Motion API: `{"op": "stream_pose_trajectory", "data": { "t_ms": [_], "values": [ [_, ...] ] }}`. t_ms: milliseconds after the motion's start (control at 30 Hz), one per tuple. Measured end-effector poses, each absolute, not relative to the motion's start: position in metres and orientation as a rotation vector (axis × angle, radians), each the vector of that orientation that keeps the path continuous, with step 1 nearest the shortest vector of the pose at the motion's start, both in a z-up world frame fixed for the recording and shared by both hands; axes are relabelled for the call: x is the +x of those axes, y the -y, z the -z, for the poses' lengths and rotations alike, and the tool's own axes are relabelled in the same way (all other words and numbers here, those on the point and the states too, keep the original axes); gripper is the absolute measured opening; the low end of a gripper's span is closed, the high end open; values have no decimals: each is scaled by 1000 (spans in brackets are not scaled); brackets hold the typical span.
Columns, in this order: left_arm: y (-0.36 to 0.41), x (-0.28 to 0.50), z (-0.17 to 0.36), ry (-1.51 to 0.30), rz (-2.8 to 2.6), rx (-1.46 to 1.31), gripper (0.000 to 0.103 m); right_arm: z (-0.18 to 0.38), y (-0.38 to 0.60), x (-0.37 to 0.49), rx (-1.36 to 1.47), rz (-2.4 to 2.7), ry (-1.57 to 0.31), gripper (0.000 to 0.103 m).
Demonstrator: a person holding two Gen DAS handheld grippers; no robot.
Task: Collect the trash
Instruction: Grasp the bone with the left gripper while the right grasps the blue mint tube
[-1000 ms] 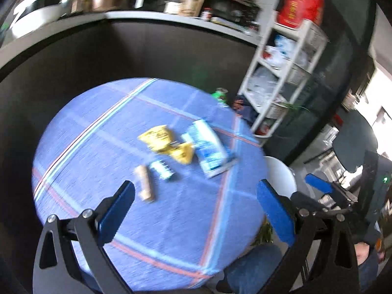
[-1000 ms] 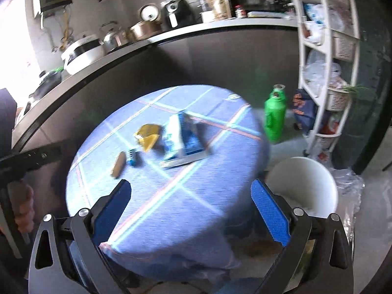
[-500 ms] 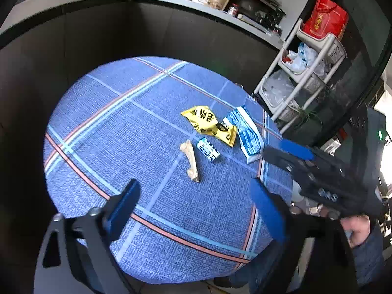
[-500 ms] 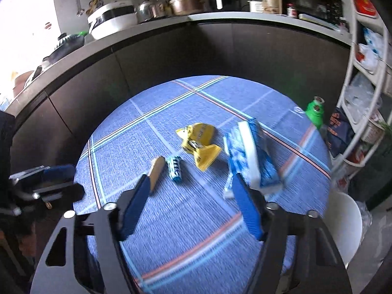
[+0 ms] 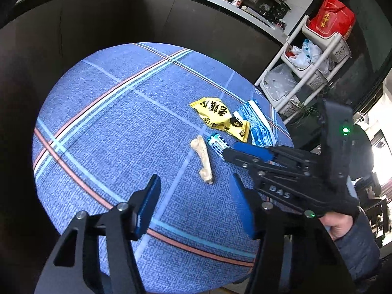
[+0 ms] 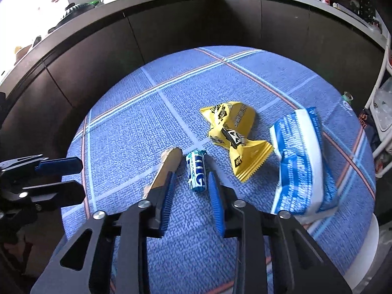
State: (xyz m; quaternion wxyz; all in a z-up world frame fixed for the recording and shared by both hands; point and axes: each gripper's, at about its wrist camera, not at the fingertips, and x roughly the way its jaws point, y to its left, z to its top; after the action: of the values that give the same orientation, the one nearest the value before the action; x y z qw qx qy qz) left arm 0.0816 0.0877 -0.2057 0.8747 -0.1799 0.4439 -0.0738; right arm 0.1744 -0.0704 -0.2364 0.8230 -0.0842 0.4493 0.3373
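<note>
Trash lies on a round table with a blue plaid cloth (image 5: 110,122): a bone (image 5: 202,159), a small blue-white roll wrapper (image 6: 196,171), a yellow snack bag (image 6: 232,137) and a blue-white packet (image 6: 303,161). My right gripper (image 6: 189,183) is low over the cloth, its jaws partly closed on either side of the roll wrapper, not touching it; it also shows in the left wrist view (image 5: 235,150). My left gripper (image 5: 194,196) is open and empty, just short of the bone's near end.
A dark curved counter (image 6: 171,24) with kitchen appliances wraps behind the table. A white shelf rack (image 5: 308,68) with bags and a red bag stands at the right. A white bin (image 6: 362,257) sits below the table's right edge.
Both grippers moved in toward the trash. The right gripper dropped to the roll wrapper and narrowed its jaws around it. The left gripper neared the bone.
</note>
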Motion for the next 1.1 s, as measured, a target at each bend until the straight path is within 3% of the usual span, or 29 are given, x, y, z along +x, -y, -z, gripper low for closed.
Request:
{"op": "stream_pose_trajectory", "data": {
  "t_ms": [67, 167, 667, 967, 1033, 1100],
  "values": [
    [-83, 88, 208, -934, 168, -370, 55, 241, 69, 177, -175, -716, -961, 7],
    [-75, 97, 210, -936, 181, -362, 51, 241, 76, 178, -161, -718, -964, 5],
    [-44, 150, 247, -1034, 136, -290, 26, 240, 100, 160, -140, -699, -957, 10],
    [-43, 151, 251, -1035, 132, -295, 24, 249, 94, 163, -116, -697, -970, 14],
    [-44, 151, 252, -1033, 119, -272, 12, 251, 96, 162, -101, -697, -977, 13],
    [-43, 150, 252, -1033, 127, -288, 11, 247, 99, 160, -87, -695, -975, 10]
  ]
}}
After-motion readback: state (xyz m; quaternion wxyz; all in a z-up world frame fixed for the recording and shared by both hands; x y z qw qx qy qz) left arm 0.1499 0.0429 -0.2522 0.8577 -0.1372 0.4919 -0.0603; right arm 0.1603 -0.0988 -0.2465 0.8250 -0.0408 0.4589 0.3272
